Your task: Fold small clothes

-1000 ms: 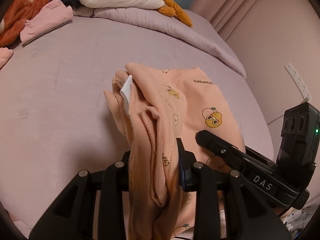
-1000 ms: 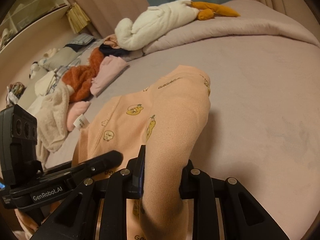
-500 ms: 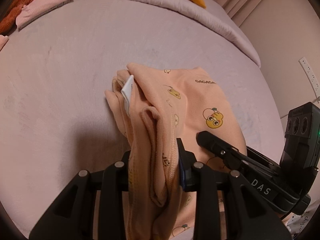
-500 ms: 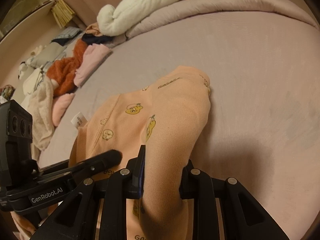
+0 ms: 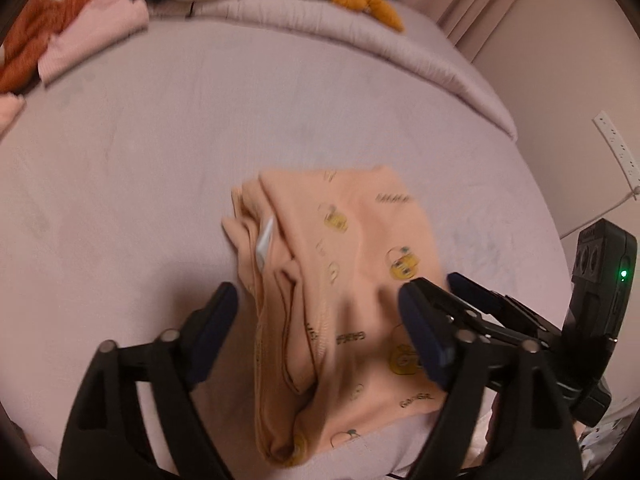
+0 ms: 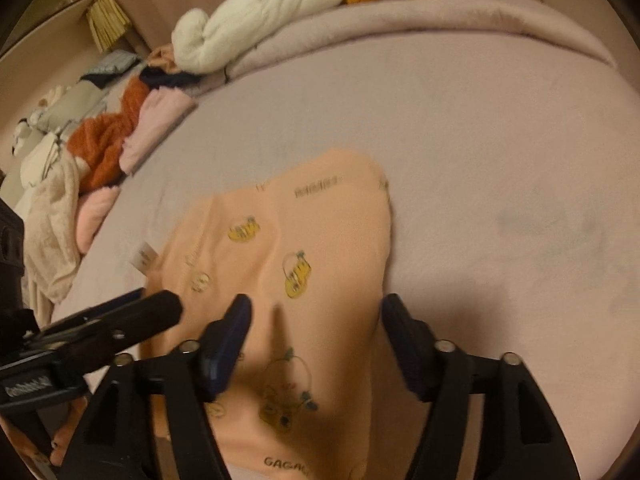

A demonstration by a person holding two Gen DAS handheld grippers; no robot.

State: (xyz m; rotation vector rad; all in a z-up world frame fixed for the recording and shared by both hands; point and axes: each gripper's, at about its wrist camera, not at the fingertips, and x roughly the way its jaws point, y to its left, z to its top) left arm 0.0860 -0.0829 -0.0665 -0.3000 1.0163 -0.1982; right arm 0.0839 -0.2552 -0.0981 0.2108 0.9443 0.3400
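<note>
You'd just let go on both sides. The left gripper (image 5: 316,320) had its fingers (image 5: 212,320) swinging wide, with the peach garment (image 5: 344,280) lying loose between them and nothing pinched. The right gripper (image 6: 316,340) was the same: fingers (image 6: 228,340) just spread, cloth underneath, no contact on the pads that I could see.

The garment lay on the bed (image 5: 160,160), near the front edge, folded over itself. I read the double release as dropping the fold where you wanted it, both near corners down together so the layers stayed stacked.

The fabric looked like soft ribbed knit, thin and floppy, printed with small yellow cartoon figures and lettering. The left edge was bunched into ridges, with a white label (image 5: 265,240) poking out from between the layers. The bed cover was matte lilac and slightly fuzzy, so probably enough grip to keep the cloth from sliding.

A pile of other clothes (image 6: 116,148) sat well apart at the far left.
</note>
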